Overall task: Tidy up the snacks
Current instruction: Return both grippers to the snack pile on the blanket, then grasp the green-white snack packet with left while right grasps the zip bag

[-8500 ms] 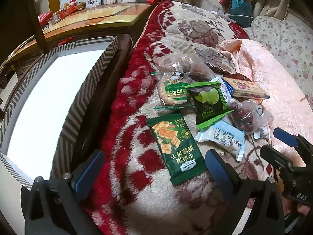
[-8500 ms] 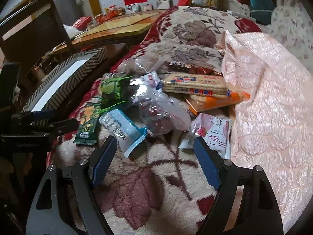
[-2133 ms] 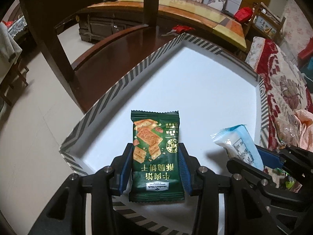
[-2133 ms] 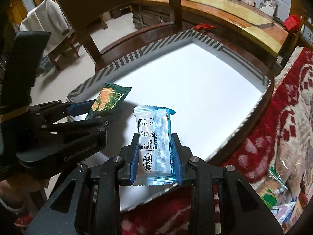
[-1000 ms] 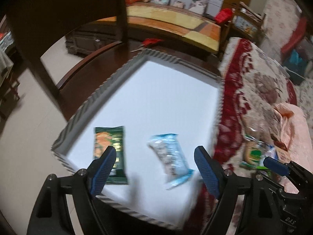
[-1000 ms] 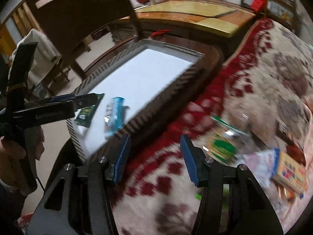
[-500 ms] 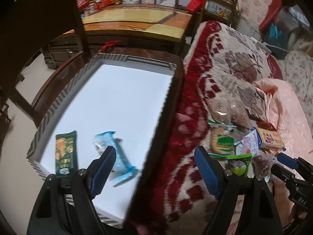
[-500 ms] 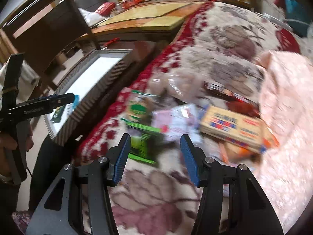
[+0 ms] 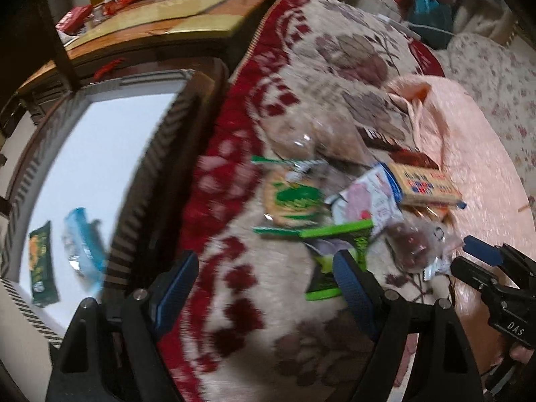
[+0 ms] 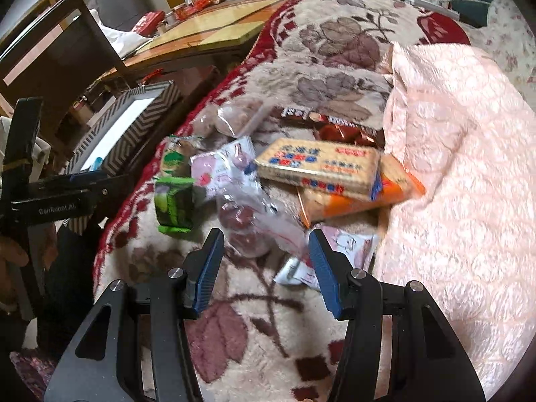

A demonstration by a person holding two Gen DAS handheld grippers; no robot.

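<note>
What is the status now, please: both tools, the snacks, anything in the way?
Left tool open, empty; right tool open, empty. Two packets in box; pile waits on blanket. Nothing in the way.

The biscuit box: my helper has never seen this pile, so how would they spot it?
Look at the snack pile on the floral blanket, beside the pink quilt. The biscuit box lies on top of an orange packet. It is the only stiff, tan rectangular box with blue and red print; its neighbours are soft bags.
</note>
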